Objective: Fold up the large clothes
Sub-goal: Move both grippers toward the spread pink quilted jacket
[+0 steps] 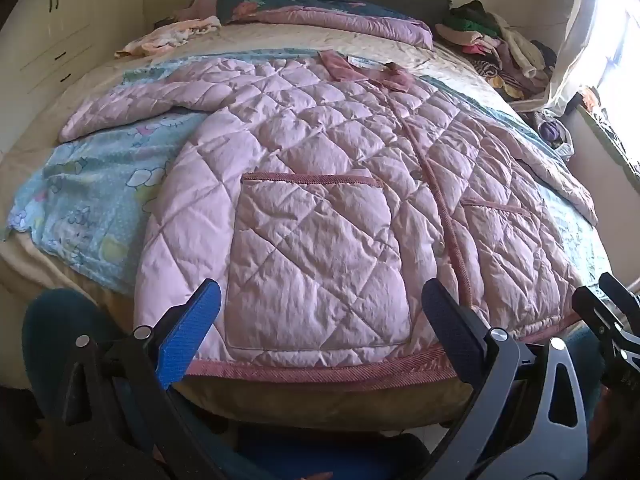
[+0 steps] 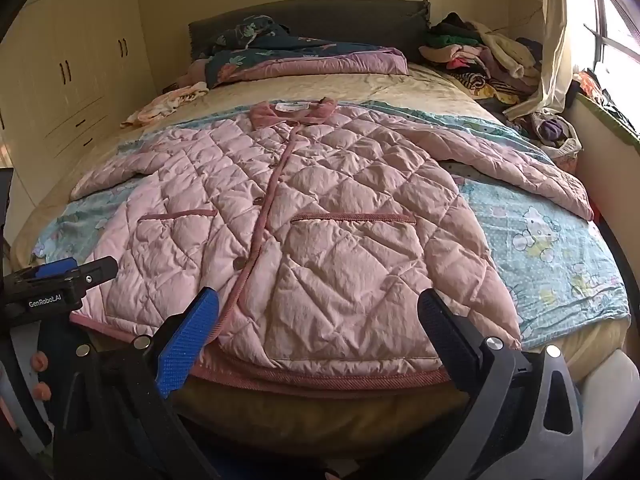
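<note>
Pink quilted jacket (image 2: 304, 240), spread flat, buttoned

- A light blue cartoon-print sheet (image 2: 560, 248) lies across a beige bedspread (image 2: 400, 88).
- A folded dark floral quilt (image 2: 288, 60) rests against the dark headboard (image 2: 320, 10).
- A heap of mixed clothes (image 2: 484, 60) sits at the bed's far right corner.
- Cream wardrobe doors (image 2: 68, 64) line the left wall.
- A pale curtain (image 2: 554, 60) hangs by the bright window (image 2: 616, 28).
</note>
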Motion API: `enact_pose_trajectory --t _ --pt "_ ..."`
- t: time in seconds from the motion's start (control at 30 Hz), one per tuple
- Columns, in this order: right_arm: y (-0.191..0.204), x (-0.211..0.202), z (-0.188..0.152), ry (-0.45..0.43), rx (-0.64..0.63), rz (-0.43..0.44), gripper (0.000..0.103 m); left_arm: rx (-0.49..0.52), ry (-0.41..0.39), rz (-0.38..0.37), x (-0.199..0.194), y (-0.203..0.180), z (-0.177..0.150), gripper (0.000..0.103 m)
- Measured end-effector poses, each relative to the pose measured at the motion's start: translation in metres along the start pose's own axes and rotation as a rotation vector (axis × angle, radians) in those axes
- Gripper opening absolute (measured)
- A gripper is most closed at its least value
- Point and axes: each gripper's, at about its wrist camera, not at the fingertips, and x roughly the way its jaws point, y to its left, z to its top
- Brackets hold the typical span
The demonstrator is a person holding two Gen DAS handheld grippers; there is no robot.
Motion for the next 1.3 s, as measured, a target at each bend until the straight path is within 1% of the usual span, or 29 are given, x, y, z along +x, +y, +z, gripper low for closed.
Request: enact_pose_trajectory --t 0.23,0.27,0.3,0.47,0.5,0.6,1.3 --pt "0.001 -0.002 0.001 0.000 -0.005 0.001 0.099 0.013 0.008 -0.002 0.001 0.006 0.001 0.094" --pt "0.002 -0.003 0.002 -0.001 -0.005 0.001 0.099 0.028 0.004 0.009 -0.002 -0.004 0.004 0.094" --pt "0.002 -0.005 0.003 -0.006 -0.006 0.001 0.099 0.030 0.003 0.010 -0.003 -0.005 0.004 0.094" --pt "0.002 -0.004 0.002 -0.010 -0.008 0.003 0.099 0.032 0.007 0.010 -0.003 -0.002 0.010 0.094" --pt "0.002 -0.004 0.002 -0.011 -0.008 0.004 0.099 0.032 -0.003 0.018 -0.002 -0.009 0.001 0.094" --pt "0.001 -0.005 0.001 -0.011 -0.005 0.000 0.099 0.040 -0.006 0.021 -0.001 -0.010 -0.002 0.094" --pt "0.003 -0.005 0.002 -0.011 -0.008 0.001 0.099 0.042 -0.006 0.020 -0.001 -0.012 -0.002 0.094"
